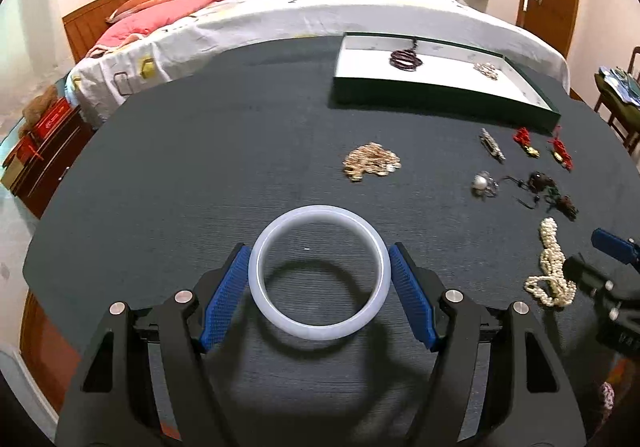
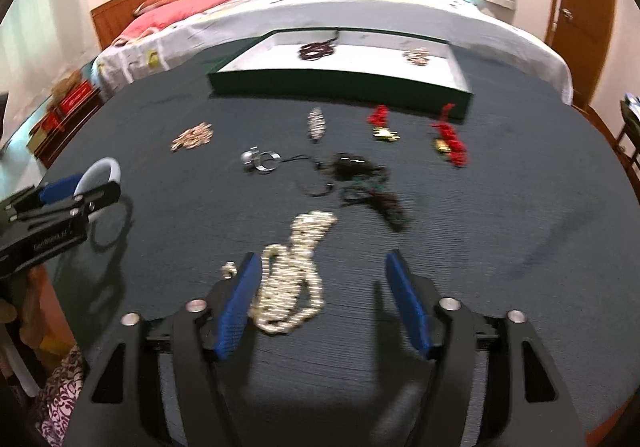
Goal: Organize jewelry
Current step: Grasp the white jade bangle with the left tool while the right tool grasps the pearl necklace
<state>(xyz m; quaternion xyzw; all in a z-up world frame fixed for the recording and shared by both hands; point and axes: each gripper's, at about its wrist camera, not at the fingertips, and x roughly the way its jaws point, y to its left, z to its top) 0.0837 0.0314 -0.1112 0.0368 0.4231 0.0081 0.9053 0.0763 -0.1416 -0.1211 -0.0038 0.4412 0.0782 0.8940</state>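
My left gripper (image 1: 318, 251) is shut on a white bangle (image 1: 280, 319); both blue pads press its sides and its shadow falls on the dark table below. In the right wrist view that gripper (image 2: 80, 187) and bangle (image 2: 105, 167) sit at the far left. My right gripper (image 2: 323, 255) stands open above a pearl necklace (image 2: 292, 279), which lies bunched on the table beside the left pad, with nothing gripped. A green tray (image 1: 440, 99) with white lining sits at the back, holding a dark bead bracelet (image 1: 406, 59) and a small pale piece (image 1: 486, 71).
Loose on the table are a gold chain pile (image 1: 370, 165), a silver brooch (image 1: 492, 145), two red tassel pieces (image 2: 382, 123), a pearl ring (image 2: 260, 161) and a dark cord necklace (image 2: 360, 179). A bed stands behind the table.
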